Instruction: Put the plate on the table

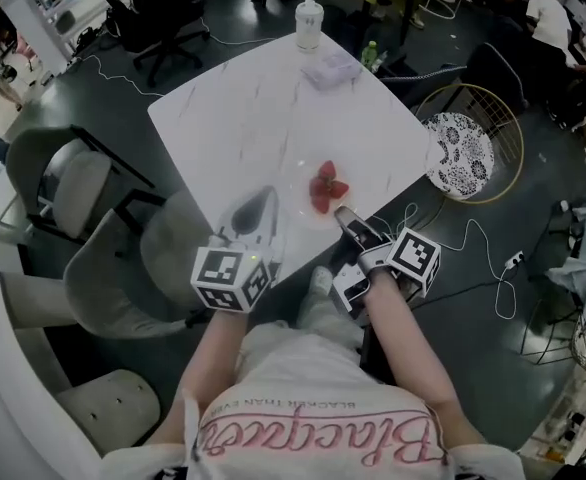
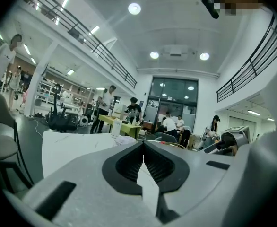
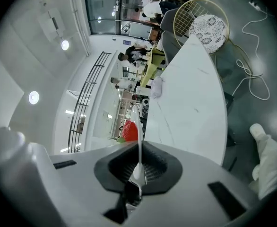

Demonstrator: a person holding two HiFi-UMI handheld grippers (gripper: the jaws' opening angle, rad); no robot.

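A clear plate (image 1: 295, 190) sits over the 6 o'clock part of the white marble surface (image 1: 238, 108), close to the near edge. Whether it touches the surface or hangs just above cannot be told from the head view. Red strawberries (image 1: 325, 186) lie near its middle. The left gripper (image 1: 266, 204) comes in at the plate's 8 o'clock side. In the left gripper view its jaws are pinched together at the tips on a thin pale sliver of rim (image 2: 146, 179), so this gripper (image 2: 143, 148) holds the plate. The right gripper (image 1: 345, 216) takes the rim at about 4 o'clock. In the right gripper view the jaws are closed tight on the plate (image 3: 139, 126), which is seen edge-on as a narrow bright line, and a strawberry (image 3: 129, 132) shows just beyond this gripper (image 3: 139, 148). At the surface's 12 o'clock corner stands a white lidded cup (image 1: 309, 24), with a pale packet (image 1: 331, 69) near it at about 1 o'clock. Off the surface at 3 o'clock is a round patterned seat (image 1: 459, 154).
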